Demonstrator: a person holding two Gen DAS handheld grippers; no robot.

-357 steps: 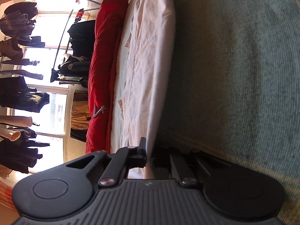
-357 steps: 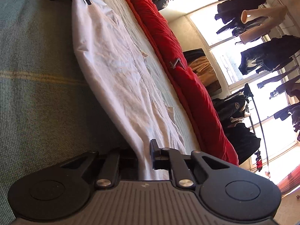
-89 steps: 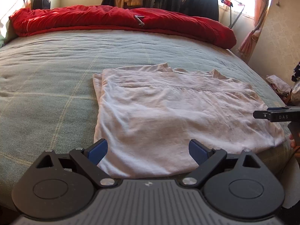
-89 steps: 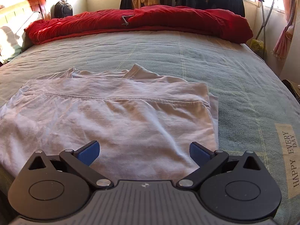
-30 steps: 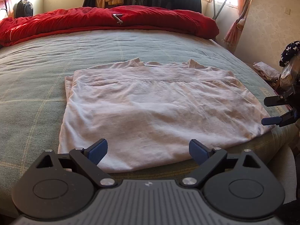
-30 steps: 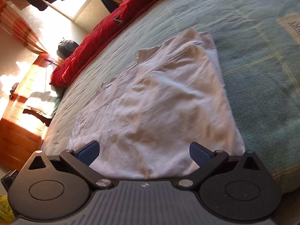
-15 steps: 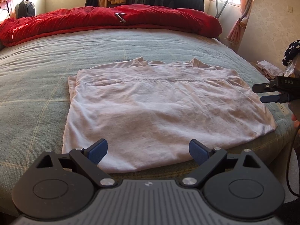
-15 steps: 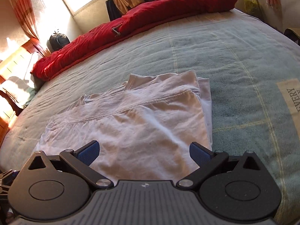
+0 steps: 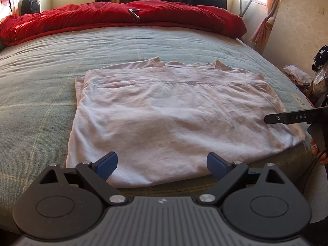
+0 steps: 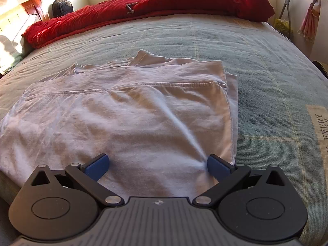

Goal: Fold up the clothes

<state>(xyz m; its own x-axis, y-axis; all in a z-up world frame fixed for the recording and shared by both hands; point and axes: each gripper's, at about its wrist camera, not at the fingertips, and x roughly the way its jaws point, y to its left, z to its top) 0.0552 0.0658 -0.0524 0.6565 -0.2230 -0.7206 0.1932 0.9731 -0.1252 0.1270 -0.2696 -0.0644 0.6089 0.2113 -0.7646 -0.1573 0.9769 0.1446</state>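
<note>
We are hovering the left gripper (image 9: 162, 164) and right gripper (image 10: 157, 165), fingers spread wide and holding nothing, over the near edge of the half-folded pale shirt (image 9: 174, 119) lying flat on the bed (image 9: 37, 94), probably lining up the next fold

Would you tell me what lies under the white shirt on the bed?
The white shirt lies folded on the green bedcover, which shows all around it. Its own lower layers peek out at the edges; the rest is covered.
</note>
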